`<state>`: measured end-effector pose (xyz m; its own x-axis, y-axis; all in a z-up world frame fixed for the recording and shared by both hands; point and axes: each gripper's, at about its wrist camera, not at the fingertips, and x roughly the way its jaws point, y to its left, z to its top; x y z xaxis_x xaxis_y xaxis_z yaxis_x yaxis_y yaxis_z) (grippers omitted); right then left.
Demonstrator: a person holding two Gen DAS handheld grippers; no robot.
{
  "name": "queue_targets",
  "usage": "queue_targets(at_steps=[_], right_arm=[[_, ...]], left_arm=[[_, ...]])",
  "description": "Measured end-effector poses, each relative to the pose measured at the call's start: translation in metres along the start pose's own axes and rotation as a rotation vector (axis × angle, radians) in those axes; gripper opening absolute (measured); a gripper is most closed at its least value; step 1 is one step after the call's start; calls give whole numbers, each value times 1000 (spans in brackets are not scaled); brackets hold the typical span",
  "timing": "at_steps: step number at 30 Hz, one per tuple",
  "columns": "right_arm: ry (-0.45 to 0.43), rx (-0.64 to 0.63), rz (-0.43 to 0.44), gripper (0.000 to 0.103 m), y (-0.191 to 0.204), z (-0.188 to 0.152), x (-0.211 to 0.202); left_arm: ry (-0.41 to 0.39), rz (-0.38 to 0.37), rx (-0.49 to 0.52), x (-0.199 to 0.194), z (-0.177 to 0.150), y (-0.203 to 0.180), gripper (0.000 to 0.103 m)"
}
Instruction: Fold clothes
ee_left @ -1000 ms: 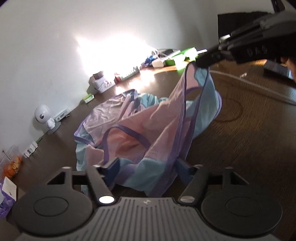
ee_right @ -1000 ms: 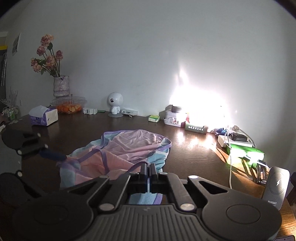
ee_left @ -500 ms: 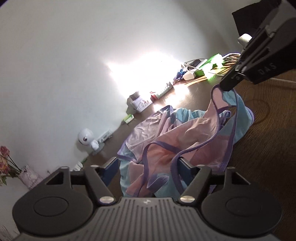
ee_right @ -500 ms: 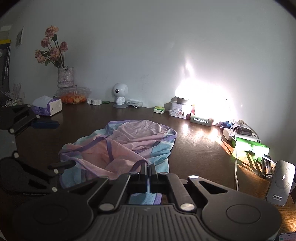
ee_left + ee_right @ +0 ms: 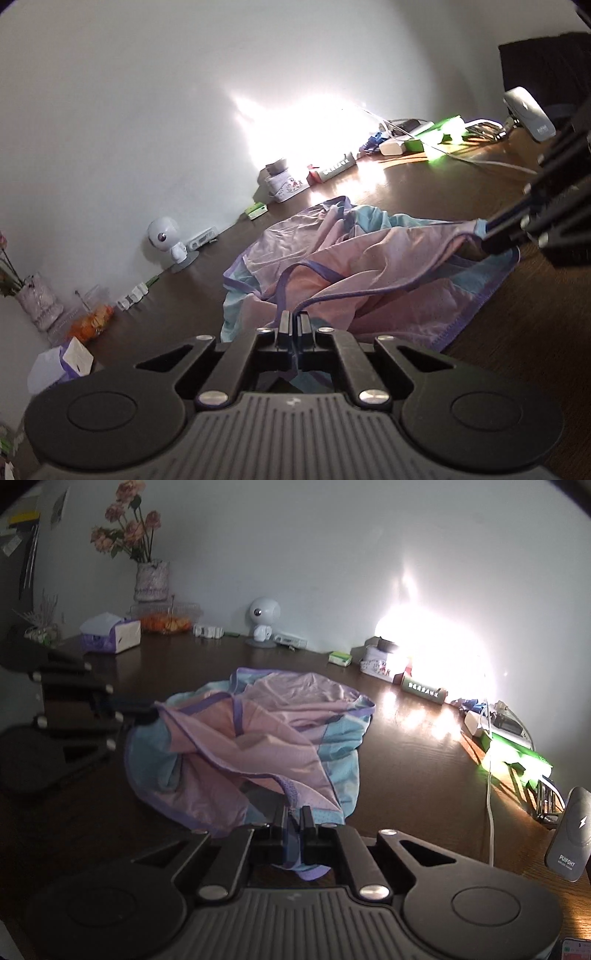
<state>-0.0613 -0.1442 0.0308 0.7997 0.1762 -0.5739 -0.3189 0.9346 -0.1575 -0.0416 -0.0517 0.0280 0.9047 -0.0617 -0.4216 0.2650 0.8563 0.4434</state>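
Observation:
A pink and light-blue garment with purple trim [image 5: 369, 266] lies crumpled on the dark wooden table [image 5: 517, 332]; it also shows in the right wrist view [image 5: 258, 746]. My left gripper [image 5: 293, 321] is shut on the garment's purple edge. My right gripper [image 5: 294, 818] is shut on another edge of it. The cloth is stretched between the two. In the left wrist view the right gripper [image 5: 491, 240] holds the cloth at the right. In the right wrist view the left gripper [image 5: 147, 712] holds it at the left.
Along the wall stand a vase of flowers [image 5: 151, 579], a tissue box [image 5: 110, 635], a bowl of orange fruit [image 5: 166, 618], a white round camera [image 5: 263, 622], small boxes [image 5: 380, 661], chargers and a green item [image 5: 517, 746]. A phone stand [image 5: 570, 834] is at right.
My left gripper was open over the garment and has now shut on its purple edge. The right gripper, still shut on the cloth, has moved out to the right, stretching it.

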Motion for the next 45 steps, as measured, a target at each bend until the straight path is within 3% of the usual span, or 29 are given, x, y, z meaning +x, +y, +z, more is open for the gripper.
queue_targets(at_steps=[6, 9, 10, 12, 15, 19, 26, 30, 35, 37, 39, 42, 45], right_arm=[[-4, -104, -38, 22, 22, -5, 8], [11, -142, -66, 22, 28, -6, 18], [21, -146, -76, 21, 28, -6, 20], [40, -144, -90, 1, 28, -6, 24], [25, -111, -68, 1, 21, -2, 14], [-82, -84, -78, 0, 5, 19, -18], [-355, -89, -90, 1, -30, 96, -118], [-396, -119, -82, 1, -41, 114, -139], [-218, -128, -29, 1, -50, 122, -65], [-133, -149, -32, 1, -48, 125, -17], [-103, -146, -60, 1, -54, 144, 27], [-88, -124, -110, 0, -70, 180, 89], [-186, -106, -215, 0, -90, 245, 103]], left_arm=[[-6, 30, -52, -10, 2, 9, 2], [-15, 37, -65, -14, 4, 13, 2], [-17, 40, -65, -16, 4, 14, 2], [-20, 50, -64, -18, 4, 16, 2], [-35, 65, -66, -24, 7, 21, 2], [-116, 107, -38, -41, 28, 33, 2], [-279, -81, -167, -102, 91, 91, 2], [-253, -83, -172, -96, 99, 105, 2], [-31, -165, -184, -4, 85, 112, 2], [46, -160, -148, 49, 84, 114, 2], [88, -138, -120, 95, 95, 113, 2], [57, -71, -84, 146, 146, 128, 2], [-73, 46, -61, 142, 222, 171, 2]])
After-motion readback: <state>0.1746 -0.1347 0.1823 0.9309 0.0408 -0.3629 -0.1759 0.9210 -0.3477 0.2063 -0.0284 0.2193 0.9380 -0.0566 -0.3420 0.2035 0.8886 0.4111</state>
